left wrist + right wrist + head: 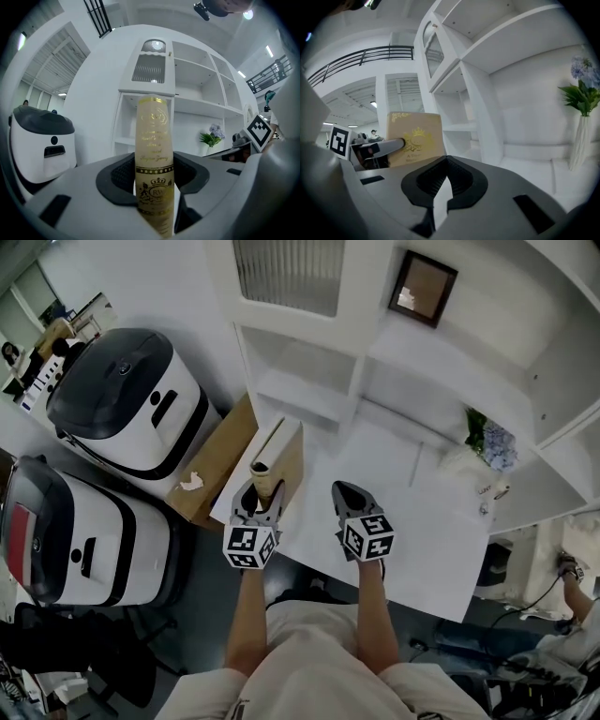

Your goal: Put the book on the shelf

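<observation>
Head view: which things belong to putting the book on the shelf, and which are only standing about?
For the job:
book, held upright in the left tongs; white shelf unit.

Standing about:
flowers in a vase; framed picture; cardboard box; two white machines; right tongs, empty.

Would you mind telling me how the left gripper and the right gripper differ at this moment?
The left gripper is clamped on the spine of the upright book; the right gripper holds nothing. The left gripper's jaws stand apart with the book between them; the right gripper's jaws meet at their tips. Both face the white shelf unit.
</observation>
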### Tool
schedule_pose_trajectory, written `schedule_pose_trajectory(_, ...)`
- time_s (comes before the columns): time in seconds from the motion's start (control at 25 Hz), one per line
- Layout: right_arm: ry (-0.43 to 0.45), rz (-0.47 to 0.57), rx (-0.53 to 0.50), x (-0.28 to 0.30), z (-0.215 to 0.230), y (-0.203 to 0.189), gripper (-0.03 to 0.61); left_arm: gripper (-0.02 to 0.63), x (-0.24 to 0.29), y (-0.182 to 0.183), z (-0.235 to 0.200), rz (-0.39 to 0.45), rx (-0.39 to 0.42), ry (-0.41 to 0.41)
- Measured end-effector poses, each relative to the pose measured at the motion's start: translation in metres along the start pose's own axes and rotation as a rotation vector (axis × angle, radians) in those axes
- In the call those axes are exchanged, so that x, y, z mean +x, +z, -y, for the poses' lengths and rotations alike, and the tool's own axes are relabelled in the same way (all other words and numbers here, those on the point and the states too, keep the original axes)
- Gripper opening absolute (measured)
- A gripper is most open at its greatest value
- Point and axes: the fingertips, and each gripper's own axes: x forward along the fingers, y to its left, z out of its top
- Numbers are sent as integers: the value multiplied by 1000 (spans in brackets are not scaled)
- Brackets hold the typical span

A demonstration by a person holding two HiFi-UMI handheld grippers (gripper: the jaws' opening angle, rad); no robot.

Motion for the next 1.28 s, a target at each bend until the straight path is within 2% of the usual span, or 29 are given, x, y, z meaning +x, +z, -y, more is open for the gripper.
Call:
schedule_pose_trajectory(0.2, -15, -20, 39, -4, 13, -14, 26, 216, 22, -12, -3, -8, 35, -32)
schedule_pose_trajectory(0.36, 29, 21, 173, -4, 16, -12, 26, 216, 37, -23, -6, 13, 65, -60)
schedule_pose_trajectory(0.44, 23, 38, 211, -2, 18, -12, 26, 216, 44, -30, -11, 19, 71, -64)
schedule_pose_trajectory(0.68, -15, -51, 65, 19, 21, -20, 26, 216, 75, -61, -9, 5, 85, -96)
schedule_pose_trajectory(0.8, 3, -58, 76, 22, 18, -19, 26, 216, 88, -71, -5, -6, 106, -115)
schedule_pose_trajectory(0.92, 8, -81, 67, 21, 18, -24, 26, 216, 93, -77, -11, -4, 102, -101)
schedule_pose_trajectory(1.28, -12, -139, 25, 12, 32, -43, 26, 216, 100, -87, -15, 64, 92, -96)
